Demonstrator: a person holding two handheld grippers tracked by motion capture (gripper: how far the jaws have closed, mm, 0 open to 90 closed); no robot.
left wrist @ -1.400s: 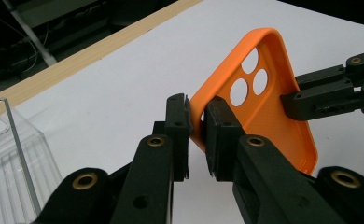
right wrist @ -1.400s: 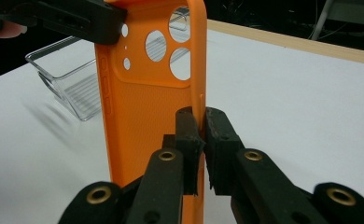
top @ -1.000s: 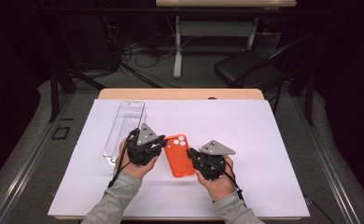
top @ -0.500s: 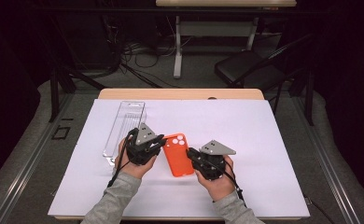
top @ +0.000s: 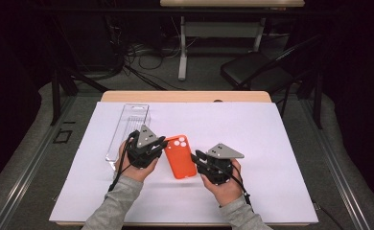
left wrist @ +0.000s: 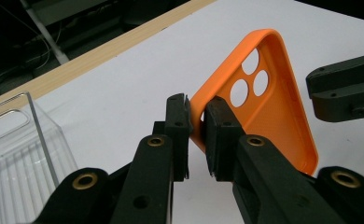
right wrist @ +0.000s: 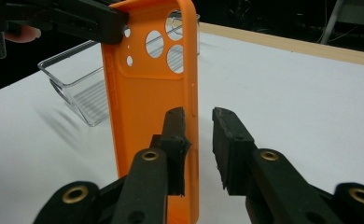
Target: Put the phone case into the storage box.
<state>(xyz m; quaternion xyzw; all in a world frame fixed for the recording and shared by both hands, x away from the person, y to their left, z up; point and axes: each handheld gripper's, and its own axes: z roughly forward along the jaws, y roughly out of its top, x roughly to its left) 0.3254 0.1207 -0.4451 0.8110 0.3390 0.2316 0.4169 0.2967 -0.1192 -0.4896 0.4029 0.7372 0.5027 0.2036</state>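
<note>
Across the wooden table (top: 185,96) lies a large white sheet (top: 271,143), with a clear rectangular plastic tray (top: 127,132) at its left. Between the two grippers sits an orange plastic phone case (top: 180,156), its long axis running away from the person, camera holes at the far end. The left gripper (left wrist: 197,122) is clamped on the case's near-left rim, close to the holes. The right gripper (right wrist: 199,144) sits at the case's opposite long edge, jaws parted around the rim; whether they touch it I cannot tell.
</note>
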